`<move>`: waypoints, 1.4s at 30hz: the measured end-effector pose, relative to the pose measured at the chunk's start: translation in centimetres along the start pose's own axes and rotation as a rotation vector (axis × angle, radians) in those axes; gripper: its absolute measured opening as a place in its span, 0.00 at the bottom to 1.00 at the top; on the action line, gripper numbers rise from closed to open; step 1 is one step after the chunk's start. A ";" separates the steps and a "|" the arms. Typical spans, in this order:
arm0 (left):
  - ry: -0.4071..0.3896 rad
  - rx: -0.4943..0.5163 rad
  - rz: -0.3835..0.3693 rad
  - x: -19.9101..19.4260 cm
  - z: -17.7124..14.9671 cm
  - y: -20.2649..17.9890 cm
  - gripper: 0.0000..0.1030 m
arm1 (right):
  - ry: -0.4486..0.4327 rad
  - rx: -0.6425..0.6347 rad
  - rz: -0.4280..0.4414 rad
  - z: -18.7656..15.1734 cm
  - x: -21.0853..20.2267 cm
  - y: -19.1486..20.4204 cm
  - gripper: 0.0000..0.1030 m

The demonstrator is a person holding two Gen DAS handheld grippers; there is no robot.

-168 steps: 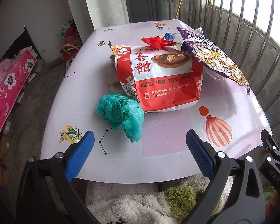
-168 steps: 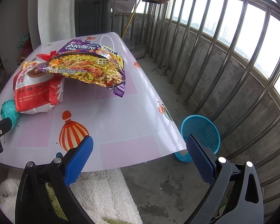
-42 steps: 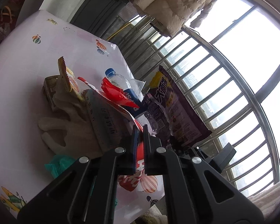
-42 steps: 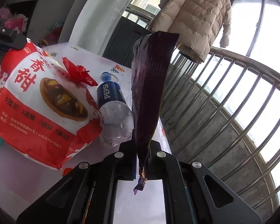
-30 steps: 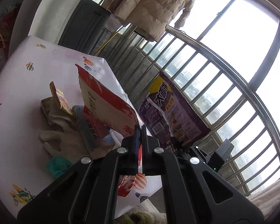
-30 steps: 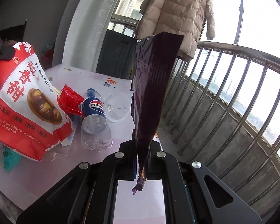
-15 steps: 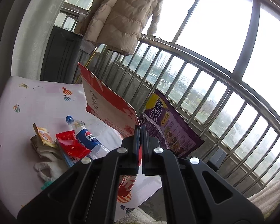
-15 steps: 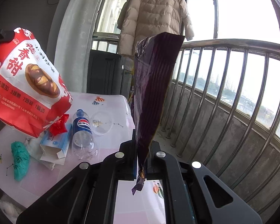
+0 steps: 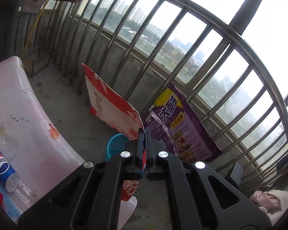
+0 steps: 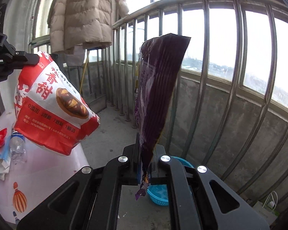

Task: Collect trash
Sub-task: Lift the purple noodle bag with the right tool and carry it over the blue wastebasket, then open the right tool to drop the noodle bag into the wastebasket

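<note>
My left gripper (image 9: 145, 134) is shut on a red and white snack bag (image 9: 109, 107), held in the air past the table's edge; the bag also shows in the right wrist view (image 10: 51, 103). My right gripper (image 10: 144, 153) is shut on a purple snack bag (image 10: 157, 88), held upright in the air; it also shows in the left wrist view (image 9: 180, 126). A blue basket (image 10: 159, 191) stands on the concrete floor below both bags, also seen in the left wrist view (image 9: 115, 143).
The table (image 9: 21, 103) with a patterned cloth is at the left. On it lie a Pepsi bottle (image 9: 2, 164), a red wrapper (image 10: 1, 137) and other litter. Metal railing bars (image 10: 238, 76) close off the balcony. A beige coat (image 10: 82, 15) hangs above.
Both grippers have swung right, off the table and toward the railing, carrying their bags. The blue basket has come into view below them.
</note>
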State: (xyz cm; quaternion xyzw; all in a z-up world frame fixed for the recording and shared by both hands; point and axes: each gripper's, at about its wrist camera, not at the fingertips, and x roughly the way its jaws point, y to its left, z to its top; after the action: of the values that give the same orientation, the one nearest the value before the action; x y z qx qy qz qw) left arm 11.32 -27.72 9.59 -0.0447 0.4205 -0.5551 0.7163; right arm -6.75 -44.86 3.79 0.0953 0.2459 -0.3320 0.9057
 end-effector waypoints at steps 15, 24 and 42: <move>0.514 -0.033 0.080 34.0 -0.1 -0.4 0.07 | 0.392 0.363 -0.121 -7.2 16.9 -12.2 0.06; 0.511 -0.104 0.187 37.6 0.0 2.4 0.55 | 0.604 0.319 -0.078 -11.7 27.5 -13.3 0.49; 0.267 -0.030 0.183 19.9 3.5 2.0 0.85 | 0.494 0.605 -0.103 -13.5 23.9 -18.3 0.59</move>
State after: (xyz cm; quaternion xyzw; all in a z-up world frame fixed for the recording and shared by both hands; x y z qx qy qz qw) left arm 15.70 -44.95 -0.16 0.0572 0.5227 -0.4822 0.7008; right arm -8.04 -67.53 -20.22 0.4224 0.3520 -0.4016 0.7324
